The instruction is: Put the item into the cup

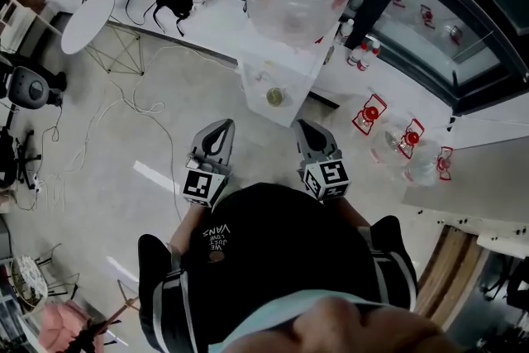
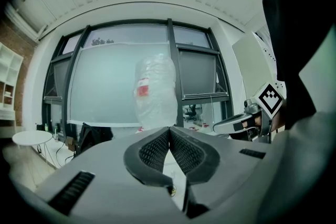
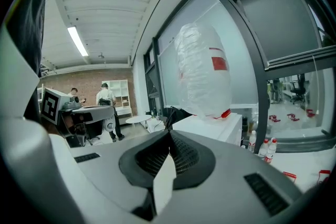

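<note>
Standing at a white stand, I am holding my left gripper and right gripper with both pairs of jaws pressed together on nothing. The cup, small, round and yellowish from above, is sitting on the stand, apart from both grippers: at one o'clock from the left, eleven o'clock from the right.
</note>
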A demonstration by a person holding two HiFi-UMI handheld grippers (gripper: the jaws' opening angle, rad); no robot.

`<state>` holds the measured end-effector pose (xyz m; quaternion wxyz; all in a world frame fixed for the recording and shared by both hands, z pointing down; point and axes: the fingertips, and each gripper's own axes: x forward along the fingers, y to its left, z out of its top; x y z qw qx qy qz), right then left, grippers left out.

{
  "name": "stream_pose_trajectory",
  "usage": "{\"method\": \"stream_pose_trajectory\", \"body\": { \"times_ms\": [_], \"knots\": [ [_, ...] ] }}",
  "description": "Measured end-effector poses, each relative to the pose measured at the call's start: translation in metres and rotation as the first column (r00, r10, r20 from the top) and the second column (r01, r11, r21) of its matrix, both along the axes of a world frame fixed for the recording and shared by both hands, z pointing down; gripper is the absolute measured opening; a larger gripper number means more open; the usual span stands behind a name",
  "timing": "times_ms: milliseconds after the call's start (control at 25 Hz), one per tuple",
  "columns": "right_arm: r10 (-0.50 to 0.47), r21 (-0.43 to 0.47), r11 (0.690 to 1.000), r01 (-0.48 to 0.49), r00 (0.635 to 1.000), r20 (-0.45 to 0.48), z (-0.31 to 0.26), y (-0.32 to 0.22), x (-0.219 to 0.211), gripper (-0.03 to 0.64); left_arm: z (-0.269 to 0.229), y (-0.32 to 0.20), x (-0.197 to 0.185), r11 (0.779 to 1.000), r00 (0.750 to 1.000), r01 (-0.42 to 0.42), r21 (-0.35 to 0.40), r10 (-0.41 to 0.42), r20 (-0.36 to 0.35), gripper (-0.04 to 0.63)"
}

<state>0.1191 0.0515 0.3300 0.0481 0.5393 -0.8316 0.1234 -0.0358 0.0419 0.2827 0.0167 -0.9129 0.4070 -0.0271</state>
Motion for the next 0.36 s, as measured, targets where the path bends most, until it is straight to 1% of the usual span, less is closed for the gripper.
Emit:
{"method": "stream_pose_trajectory", "body": {
  "times_ms": [160, 360],
  "knots": [
    [0.011, 0.010, 1.000, -0.011, 1.000, 0.014, 0.0011, 0.0007, 0.0019, 0.043, 0.0022, 0.0027, -0.0027, 1.000, 1.000, 0.018, -0.010, -0.018, -0.004, 0.020],
    [0.012, -0.002, 1.000, -0.012, 1.000, 0.009, 0.0064, 0.0039, 0.0008, 0.043, 0.0050, 0.0071, -0.0052, 1.000, 1.000, 0.018, -0.018, -0.018, -0.001, 0.020]
  ]
}}
